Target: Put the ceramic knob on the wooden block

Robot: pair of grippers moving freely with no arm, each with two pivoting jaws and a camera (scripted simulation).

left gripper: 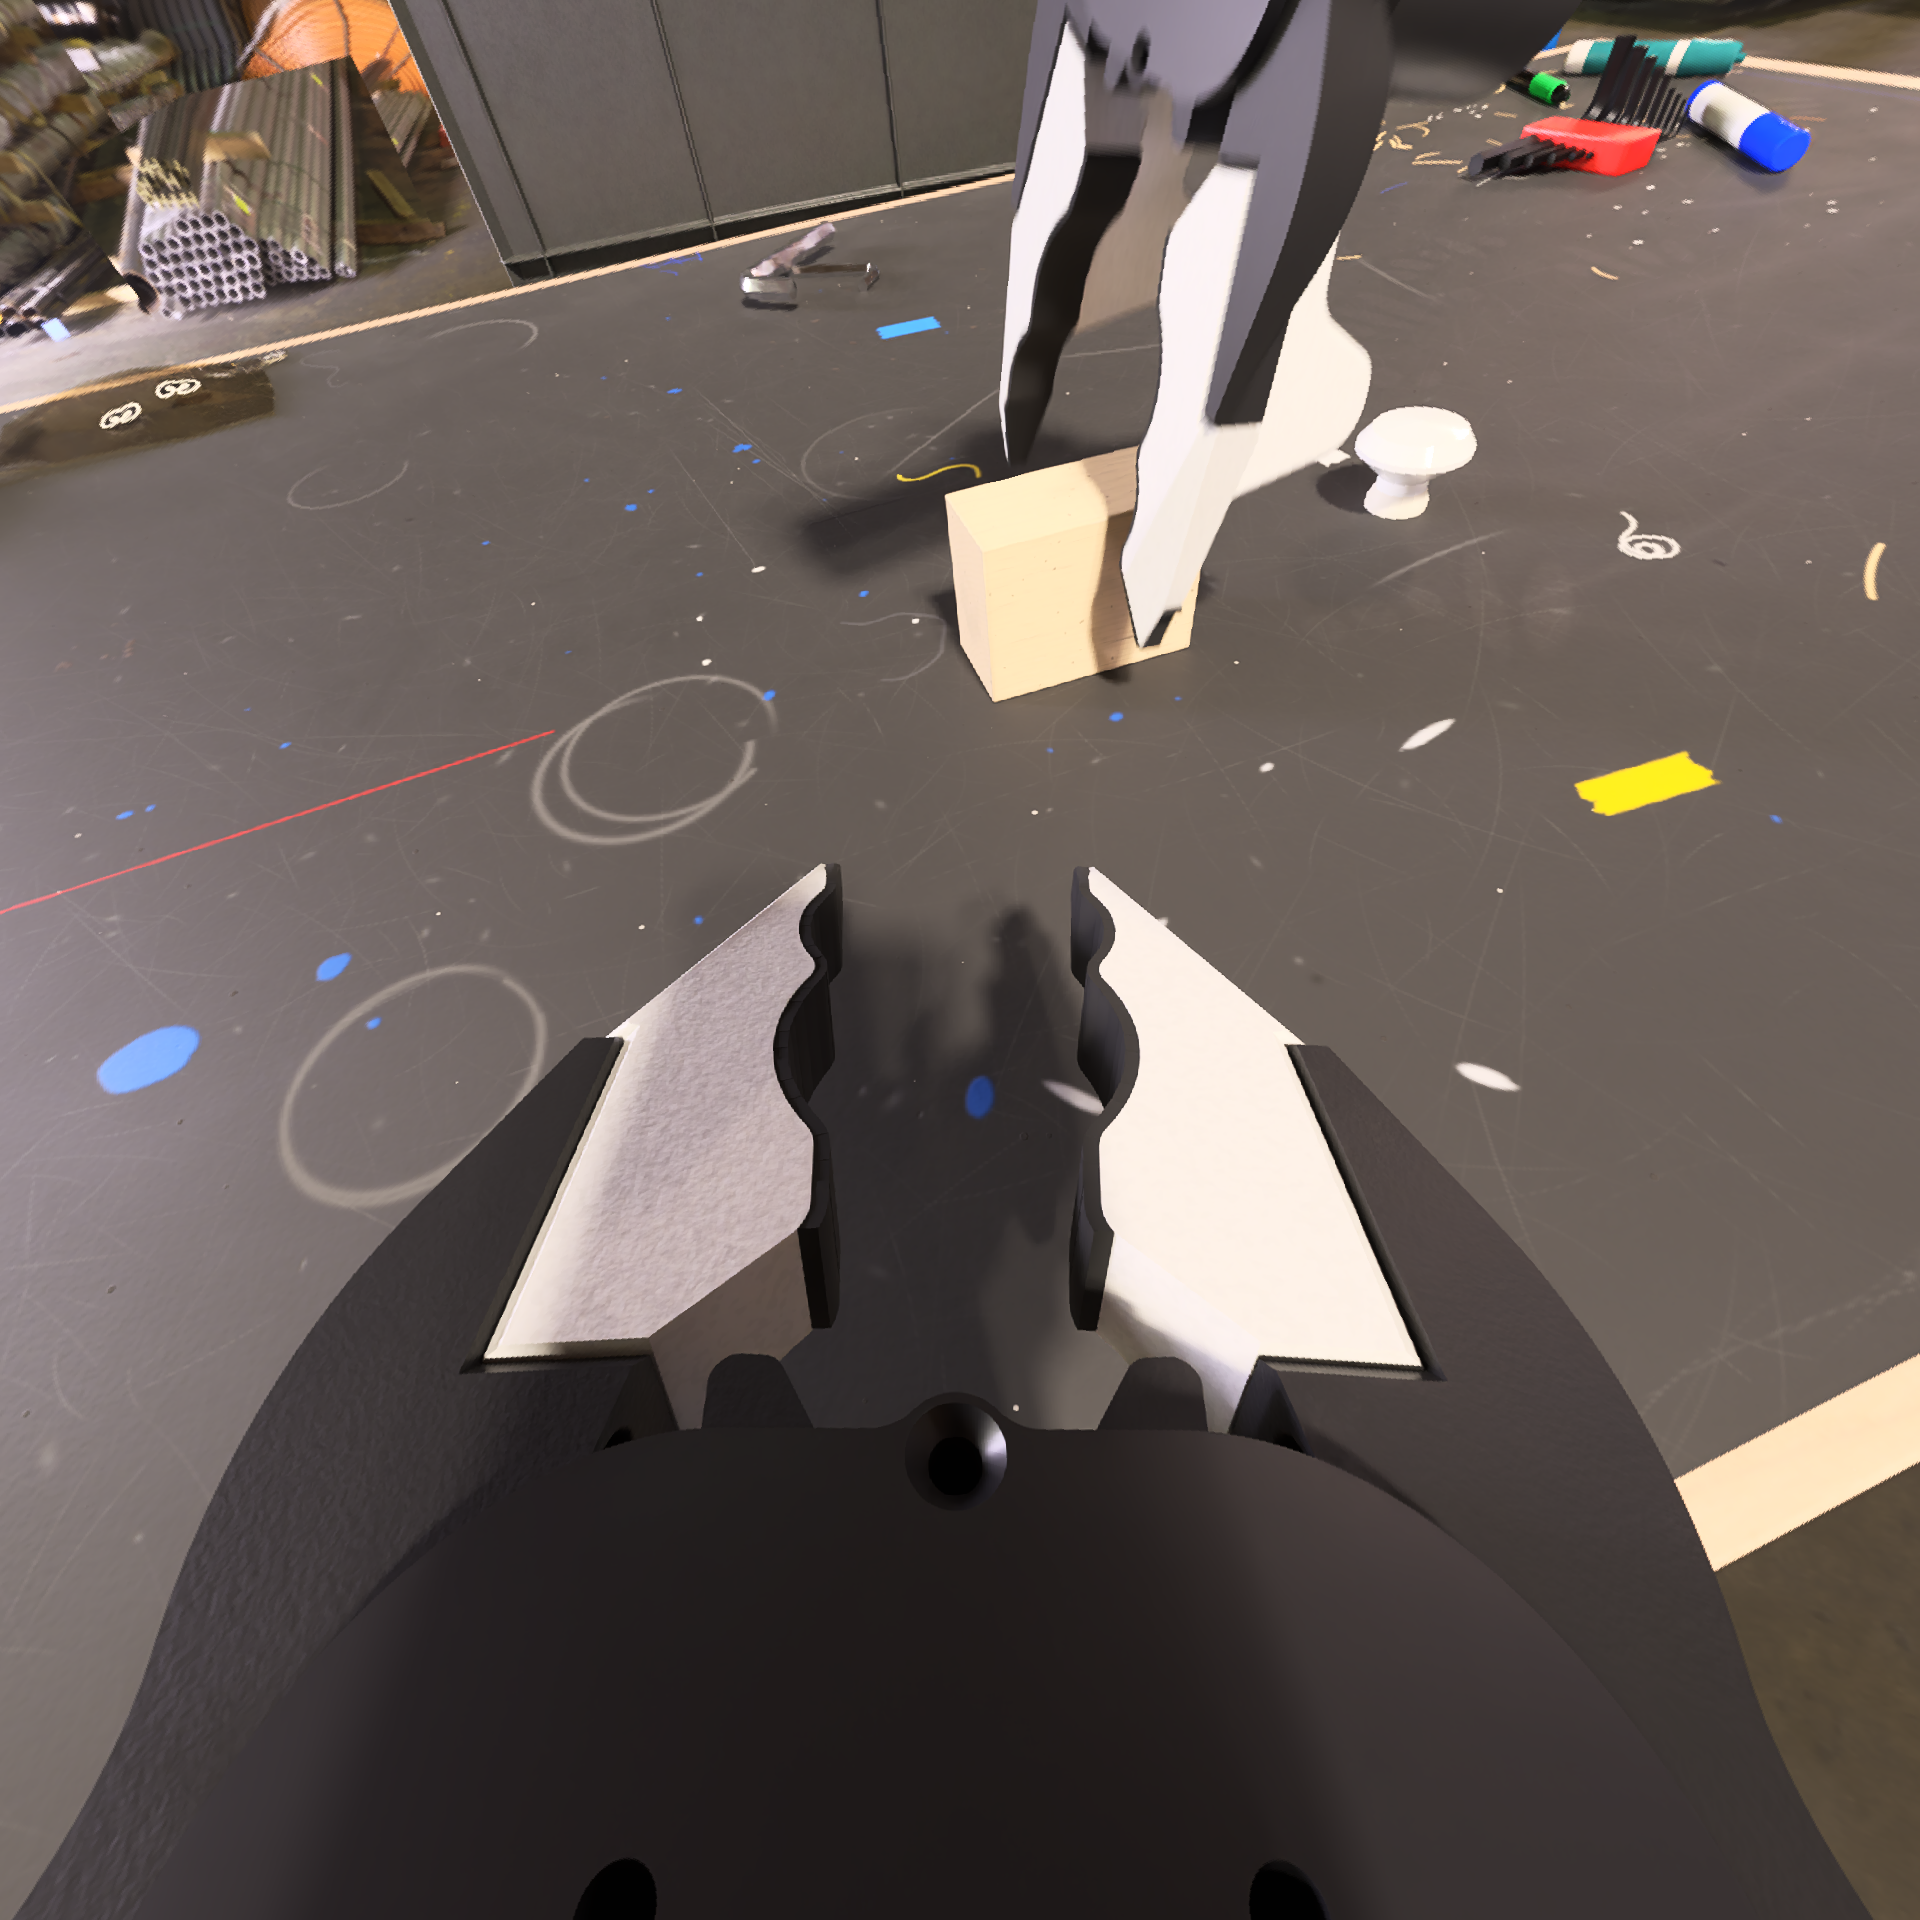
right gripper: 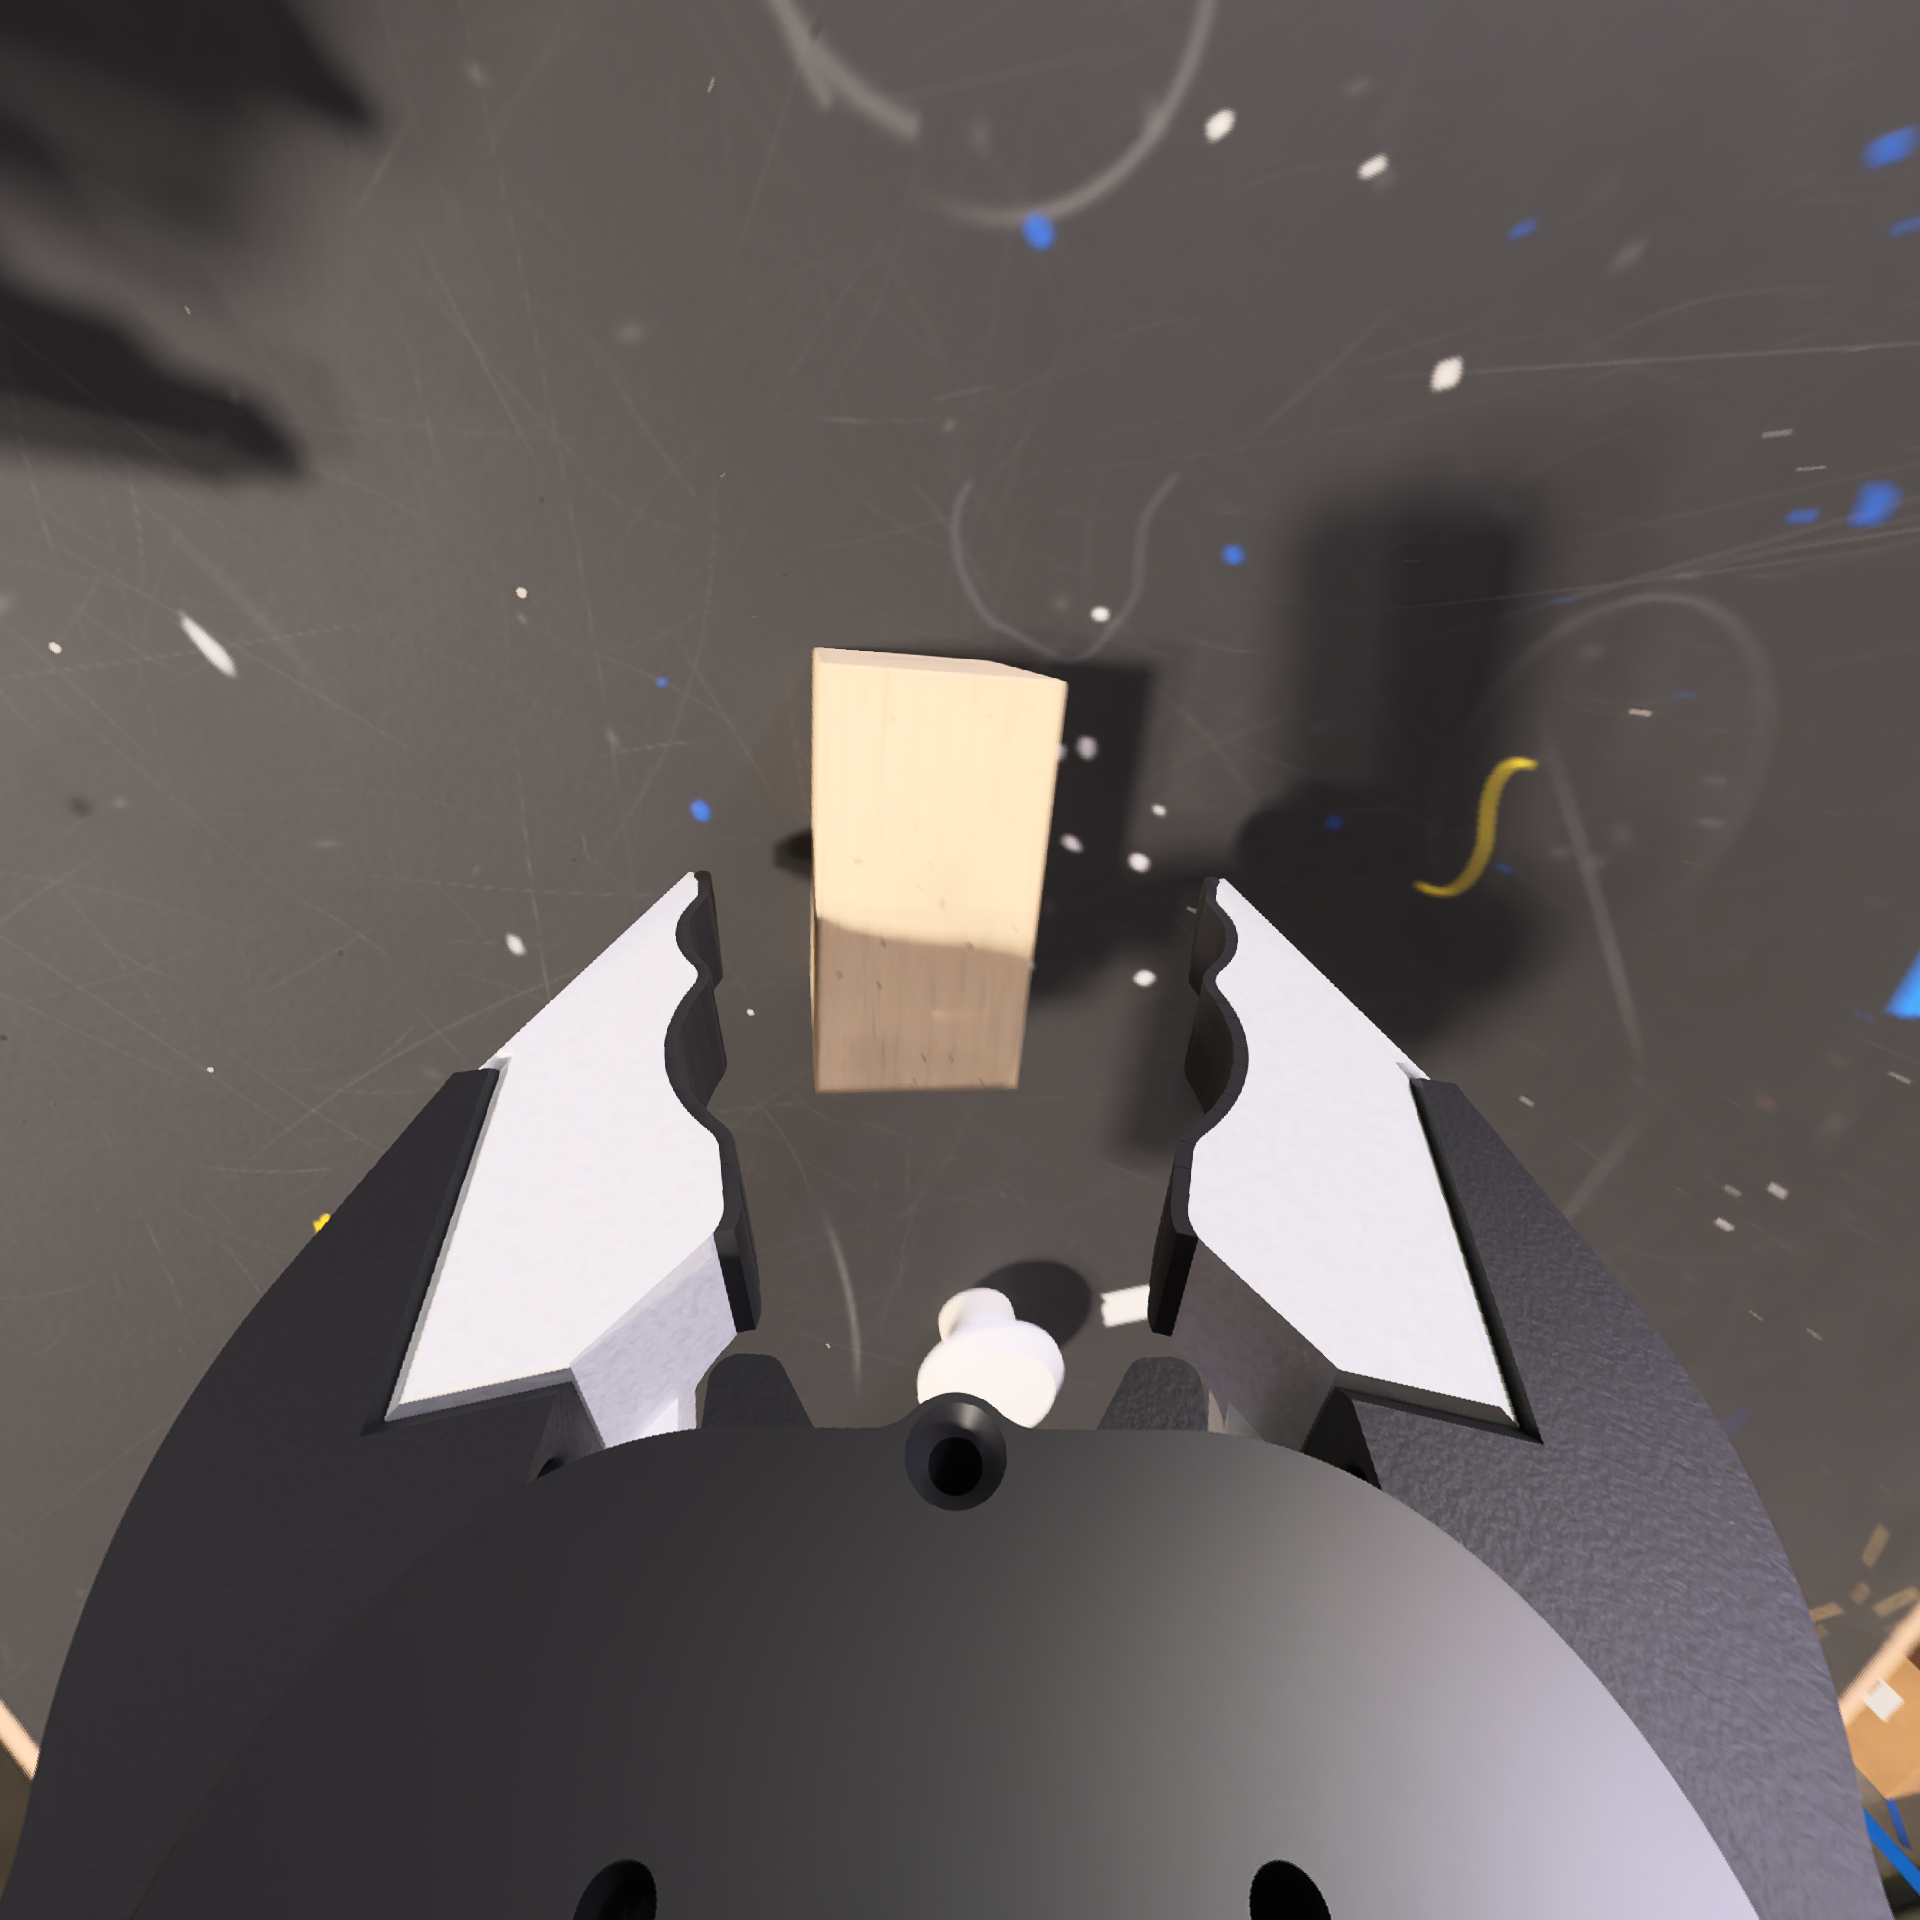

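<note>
A pale wooden block lies on the dark scratched floor. A white ceramic knob stands on its stem just right of and behind the block. My right gripper hangs over the block, pointing down, jaws open and empty. In the right wrist view the block lies below and between the open fingers of the right gripper, and the knob shows near the palm, on the floor. My left gripper is open and empty, low over the floor, well in front of the block.
A red holder of black hex keys, a blue-capped white tube and teal and green markers lie at the far right. A metal tool lies near a grey wall. Metal pipes are stacked at far left. Yellow tape marks the floor.
</note>
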